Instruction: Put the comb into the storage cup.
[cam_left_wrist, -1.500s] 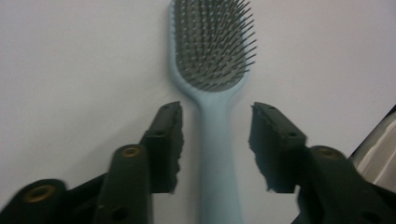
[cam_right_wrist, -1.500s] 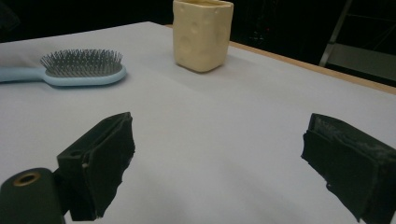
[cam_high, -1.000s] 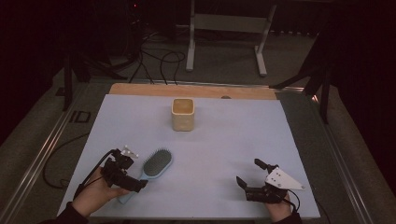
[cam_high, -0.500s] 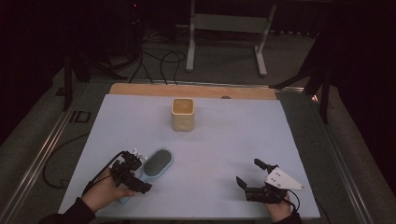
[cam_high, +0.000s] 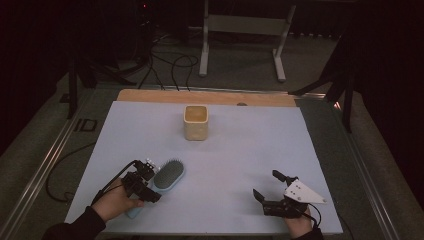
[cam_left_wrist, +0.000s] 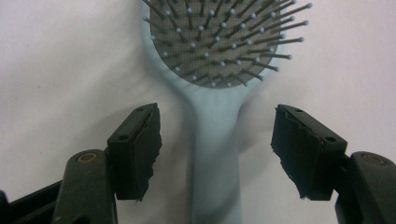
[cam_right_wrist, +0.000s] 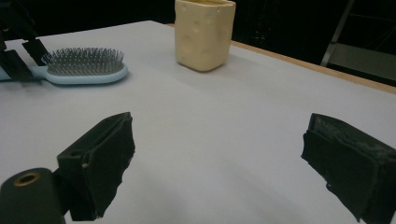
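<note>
- The counter (cam_high: 240, 150) carries a pale, bare sheet, with a strip of wood showing along its far edge and dark metal rails down both sides.
- At the near left, the left gripper (cam_left_wrist: 217, 149) sits low over the handle of a light blue hairbrush (cam_high: 161, 181); its jaws stand wide apart on either side of the handle, touching nothing.
- The hairbrush lies flat, bristles up, head pointing away from the person; the left hand (cam_high: 116, 201) covers the handle's end in the high view.
- At the near right, the right gripper (cam_high: 274, 192) hovers over bare sheet, jaws spread wide and empty.
- Farther back, near the middle, a cream square cup (cam_high: 195, 122) stands upright, well apart from the hairbrush.
- Beyond the counter, the room is dark: cables (cam_high: 172, 65) trail over the floor beside a grey metal stand (cam_high: 243, 30); the rest is too dim to make out.
</note>
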